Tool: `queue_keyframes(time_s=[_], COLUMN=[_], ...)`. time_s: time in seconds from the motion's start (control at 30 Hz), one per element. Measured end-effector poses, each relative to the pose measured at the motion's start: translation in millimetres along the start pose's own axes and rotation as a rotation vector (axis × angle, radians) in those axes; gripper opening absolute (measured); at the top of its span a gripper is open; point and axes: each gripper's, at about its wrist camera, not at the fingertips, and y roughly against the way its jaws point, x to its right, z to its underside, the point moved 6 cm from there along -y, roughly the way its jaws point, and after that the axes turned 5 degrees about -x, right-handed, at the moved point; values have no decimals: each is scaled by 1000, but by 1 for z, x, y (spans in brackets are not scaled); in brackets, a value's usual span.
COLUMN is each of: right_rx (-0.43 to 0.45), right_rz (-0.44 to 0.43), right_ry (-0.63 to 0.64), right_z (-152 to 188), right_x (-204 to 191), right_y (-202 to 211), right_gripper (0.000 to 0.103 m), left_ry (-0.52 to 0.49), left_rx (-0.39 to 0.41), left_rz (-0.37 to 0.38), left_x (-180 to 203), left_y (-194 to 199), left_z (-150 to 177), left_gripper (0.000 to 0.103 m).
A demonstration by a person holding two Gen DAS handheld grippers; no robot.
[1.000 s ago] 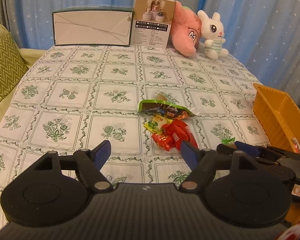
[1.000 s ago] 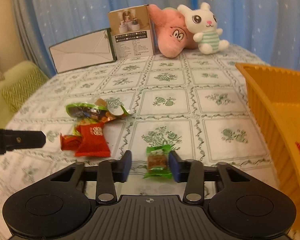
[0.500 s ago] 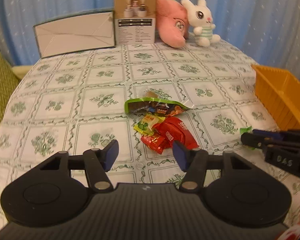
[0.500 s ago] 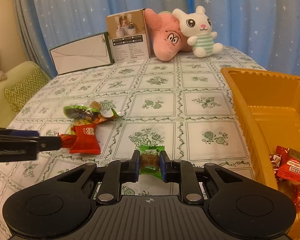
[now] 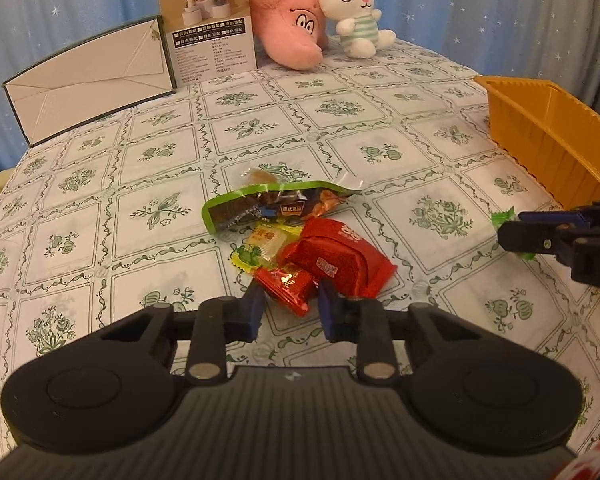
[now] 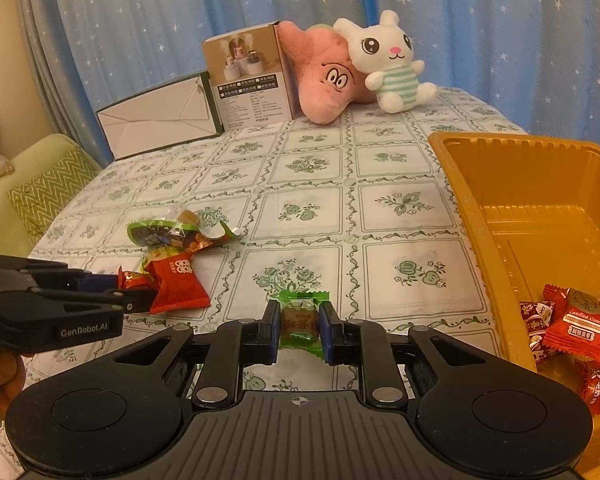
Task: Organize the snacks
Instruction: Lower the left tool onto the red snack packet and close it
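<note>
While both tools are busy at once, the picking-up step looks to be in hand on each side. On the left, the left hand-held gripper has just been closing and its jaws now pinch the small red packet at the near edge of the snack pile, beside the larger red packet and the long green packet on the tabletop. Further right, the right hand-held gripper is clamped on a green-wrapped candy, close above the cloth. Rightmost sits the orange tray, already holding a few red snacks. Next, I judge, each load must be lifted over the tray's near wall, which stands in the way. The boxes and plush toys at the back are well apart.
</note>
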Motion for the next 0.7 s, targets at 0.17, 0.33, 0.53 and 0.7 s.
queue_keyframes(time_s=[0.17, 0.33, 0.53, 0.7], right_rx=[3, 1, -1, 11], right_rz=[0, 1, -3, 2], right_ry=[-13, -23, -18, -18], right_z=[0, 3, 11, 14], right_x=[1, 2, -2, -4], right_y=[4, 10, 22, 39], right_gripper=[20, 20, 20, 20], left_ry=[64, 108, 149, 157], left_rx=[15, 41, 96, 133], left_rz=[2, 11, -4, -11], left_x=[-4, -4, -1, 12], left_y=[6, 21, 46, 63], left_z=[3, 6, 10, 12], left_gripper=[18, 18, 18, 18])
